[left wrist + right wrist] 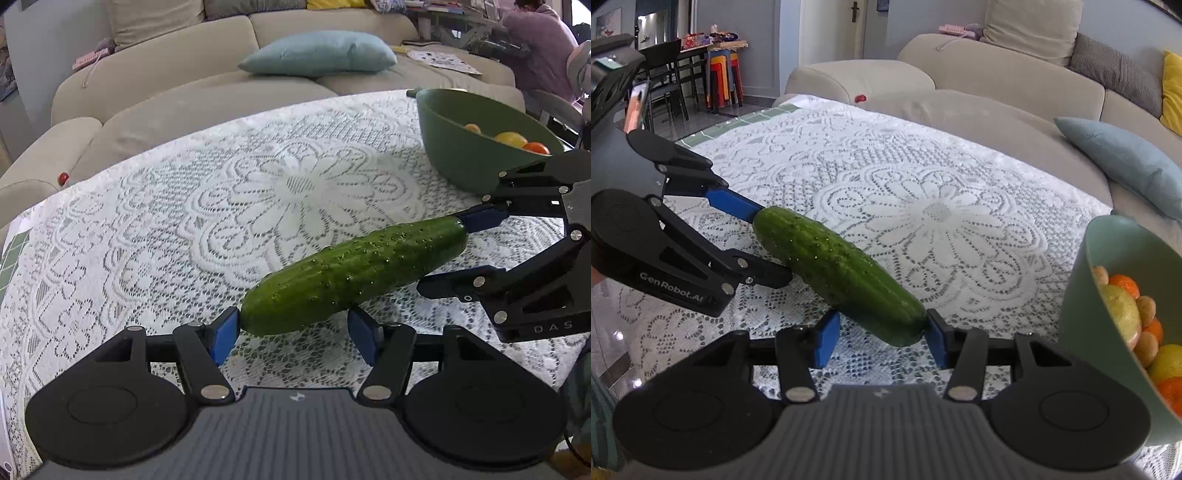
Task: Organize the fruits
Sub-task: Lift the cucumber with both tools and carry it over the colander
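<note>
Both tools are gripping one cucumber [354,275]: left tool [295,328] clasping its near end, right tool [882,338] its other; bowl [461,147] sitting at two o'clock.

A bumpy dark green cucumber [354,273] lies slantwise just above the lace-covered table [184,221], near a green bowl [461,155] tilted on its side, holding oranges [1126,286] and yellow fruits [1123,314].

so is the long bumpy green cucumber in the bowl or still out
Out: the long bumpy green cucumber is above the lace cloth, beside the green bowl.
</note>
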